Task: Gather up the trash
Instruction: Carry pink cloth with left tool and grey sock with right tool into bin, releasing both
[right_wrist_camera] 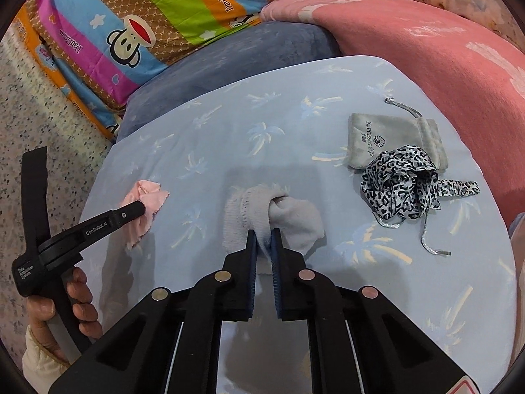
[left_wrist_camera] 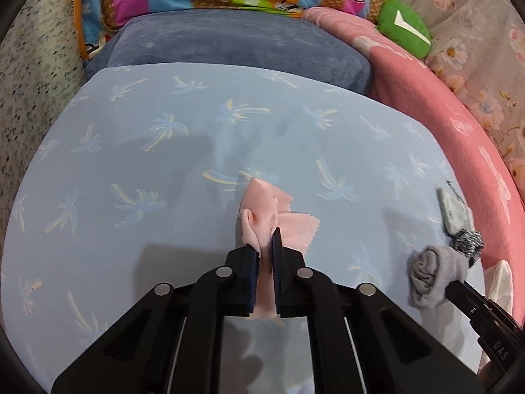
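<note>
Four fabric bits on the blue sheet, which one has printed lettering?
The grey drawstring pouch, lying beyond the leopard-print ribbon. The pink cloth and grey sock are plain.

On the bed (right_wrist_camera: 229, 138), a crumpled cloth (right_wrist_camera: 144, 207) lies to the left and a rolled sock (right_wrist_camera: 295, 216) near the middle. Right of the sock sits a patterned ribbon (right_wrist_camera: 407, 184), touching a drawstring pouch (right_wrist_camera: 387, 138) just behind it. A pillow (right_wrist_camera: 246, 52) lies at the far end.

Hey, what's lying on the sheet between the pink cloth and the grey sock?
Nothing: in the right wrist view only bare blue palm-print sheet separates the pink cloth from the grey sock.
</note>
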Tool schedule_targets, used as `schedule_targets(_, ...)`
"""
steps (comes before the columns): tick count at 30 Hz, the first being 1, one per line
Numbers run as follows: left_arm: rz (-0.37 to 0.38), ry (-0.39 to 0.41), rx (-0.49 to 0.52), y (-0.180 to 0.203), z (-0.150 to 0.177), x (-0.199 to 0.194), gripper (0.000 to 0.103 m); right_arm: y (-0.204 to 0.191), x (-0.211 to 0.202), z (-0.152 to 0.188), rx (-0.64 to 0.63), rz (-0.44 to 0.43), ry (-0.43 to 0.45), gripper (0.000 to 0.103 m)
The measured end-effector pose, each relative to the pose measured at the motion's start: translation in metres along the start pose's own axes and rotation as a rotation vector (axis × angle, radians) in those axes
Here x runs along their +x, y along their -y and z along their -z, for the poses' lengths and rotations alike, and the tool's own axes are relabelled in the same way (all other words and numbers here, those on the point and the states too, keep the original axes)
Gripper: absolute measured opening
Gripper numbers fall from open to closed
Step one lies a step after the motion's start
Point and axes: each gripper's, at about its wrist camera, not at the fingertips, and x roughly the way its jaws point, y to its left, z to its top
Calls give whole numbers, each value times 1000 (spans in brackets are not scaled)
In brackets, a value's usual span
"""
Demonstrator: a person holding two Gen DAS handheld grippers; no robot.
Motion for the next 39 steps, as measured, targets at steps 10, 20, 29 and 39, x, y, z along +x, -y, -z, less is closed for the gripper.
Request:
schedule_targets(10, 87, 58, 72, 51, 9, -44, 6, 4, -50, 5, 4, -8, 68, 6)
schedule_targets(20, 167, 124, 160, 116, 22, -89, 6, 28, -125, 11, 33, 6, 185, 6)
schedule_targets(29, 218, 162, 256, 172, 38, -117, 6, 66, -188, 19, 73, 30, 283, 6)
schedule_targets(39, 268, 184, 358, 232, 56, -135, 6, 113, -248, 30, 130, 62, 373, 6)
